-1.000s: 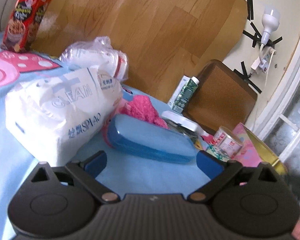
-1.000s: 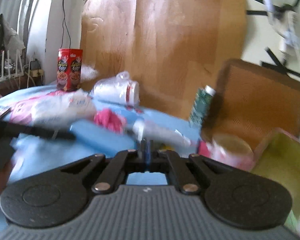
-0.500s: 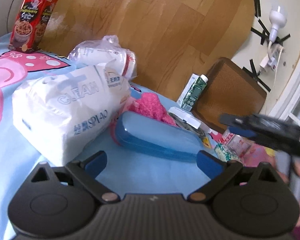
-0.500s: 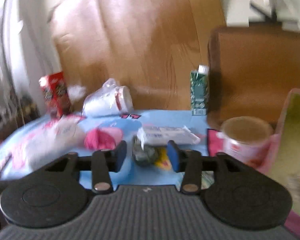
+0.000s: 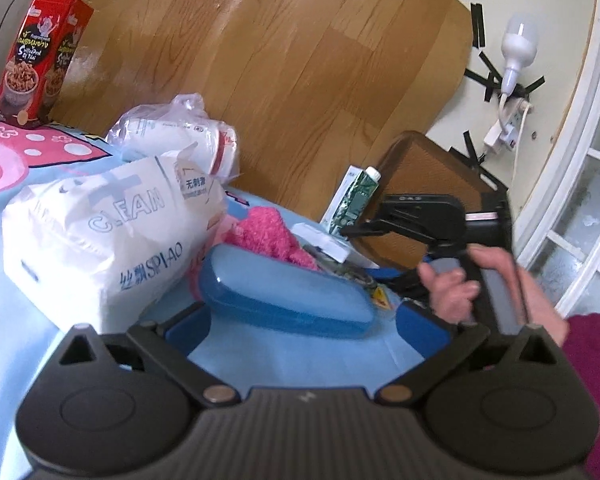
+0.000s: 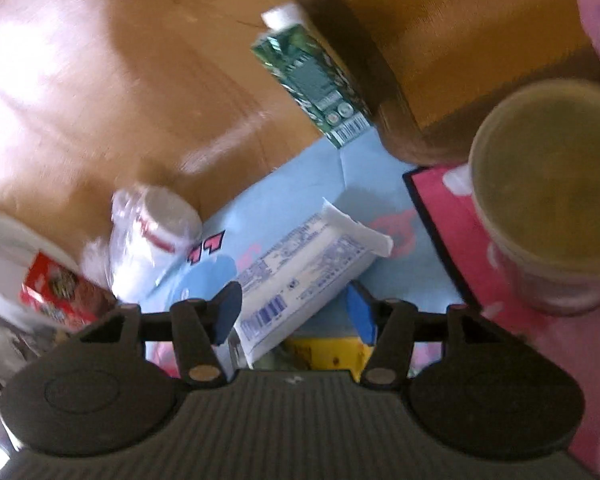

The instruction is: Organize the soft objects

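Since the earlier frame the right hand-held gripper (image 6: 294, 314) has been swung in beside the blue case (image 5: 284, 300) and rolled over; its jaws have just been opening and now stand spread, the near end of a flat white wipes packet (image 6: 304, 276) lying between the blue pads without being pressed. In the left wrist view it is seen on the right of the blue case, gripped by a hand (image 5: 484, 284) in a maroon sleeve (image 5: 596, 360). The left hand-held gripper (image 5: 308, 330) is held spread and empty just short of the blue case, over a bare strip of blue sheet (image 5: 300, 356). Behind the blue case a pink fluffy cloth (image 5: 268, 234) is wedged against the large white tissue pack (image 5: 100, 232); a bagged white roll (image 5: 172, 140) lies further back. Beyond the blue case, room is closed off by the leaning wooden board (image 5: 300, 60), with a green carton (image 6: 312, 80) at its foot. A lidded tub (image 6: 552, 200) crowds the packet's right side.
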The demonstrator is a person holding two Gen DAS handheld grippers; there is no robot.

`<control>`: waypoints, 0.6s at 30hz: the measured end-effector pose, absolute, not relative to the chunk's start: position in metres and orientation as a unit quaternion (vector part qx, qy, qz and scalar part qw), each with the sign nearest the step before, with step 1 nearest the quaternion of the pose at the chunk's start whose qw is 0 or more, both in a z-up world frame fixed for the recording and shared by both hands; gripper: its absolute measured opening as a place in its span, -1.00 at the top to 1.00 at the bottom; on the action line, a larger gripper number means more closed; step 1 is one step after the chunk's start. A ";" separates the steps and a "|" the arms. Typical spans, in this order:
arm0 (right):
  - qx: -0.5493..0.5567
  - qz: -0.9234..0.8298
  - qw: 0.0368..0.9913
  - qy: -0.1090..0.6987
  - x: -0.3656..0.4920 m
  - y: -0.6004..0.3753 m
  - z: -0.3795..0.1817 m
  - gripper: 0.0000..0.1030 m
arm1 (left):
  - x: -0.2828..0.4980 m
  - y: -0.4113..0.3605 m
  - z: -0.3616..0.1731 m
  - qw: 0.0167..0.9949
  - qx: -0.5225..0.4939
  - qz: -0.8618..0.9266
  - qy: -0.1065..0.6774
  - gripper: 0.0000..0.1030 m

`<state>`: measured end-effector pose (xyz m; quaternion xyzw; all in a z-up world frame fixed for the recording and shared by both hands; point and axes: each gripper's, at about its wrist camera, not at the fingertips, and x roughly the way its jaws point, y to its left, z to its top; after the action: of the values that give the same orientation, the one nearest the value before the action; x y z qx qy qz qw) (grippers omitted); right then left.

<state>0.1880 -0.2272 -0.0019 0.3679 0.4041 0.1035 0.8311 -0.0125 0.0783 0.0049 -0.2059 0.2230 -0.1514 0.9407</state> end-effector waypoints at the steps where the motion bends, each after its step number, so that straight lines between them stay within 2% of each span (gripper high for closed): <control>1: 0.382 0.102 0.824 0.406 0.192 -0.227 -0.007 -0.15 | -0.012 0.080 0.005 0.940 -0.210 -0.152 0.223 -0.99; 2: 0.394 0.100 0.821 0.400 0.194 -0.225 -0.009 -0.10 | -0.012 0.080 0.005 0.939 -0.213 -0.152 0.223 -0.99; 3: 0.401 0.099 0.817 0.401 0.197 -0.224 -0.011 0.27 | -0.012 0.081 0.005 0.939 -0.216 -0.152 0.222 -0.99; 4: 0.408 0.100 0.812 0.405 0.199 -0.223 -0.012 0.47 | -0.012 0.082 0.005 0.939 -0.217 -0.152 0.221 -0.99; 11: 0.400 0.134 0.835 0.353 0.175 -0.214 0.008 0.72 | -0.014 0.084 0.005 0.941 -0.218 -0.148 0.213 -0.99; 15: 0.355 0.169 0.868 0.302 0.131 -0.227 0.041 0.74 | -0.014 0.087 0.004 0.940 -0.223 -0.142 0.214 -0.99; 18: 0.337 0.207 0.870 0.293 0.082 -0.249 0.050 0.74 | -0.011 0.091 0.003 0.931 -0.233 -0.164 0.229 -0.99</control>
<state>0.0822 -0.2492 0.0498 0.3369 0.2931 0.2070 0.8705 -0.0109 0.0908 0.0028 -0.2335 0.2290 -0.1635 0.9308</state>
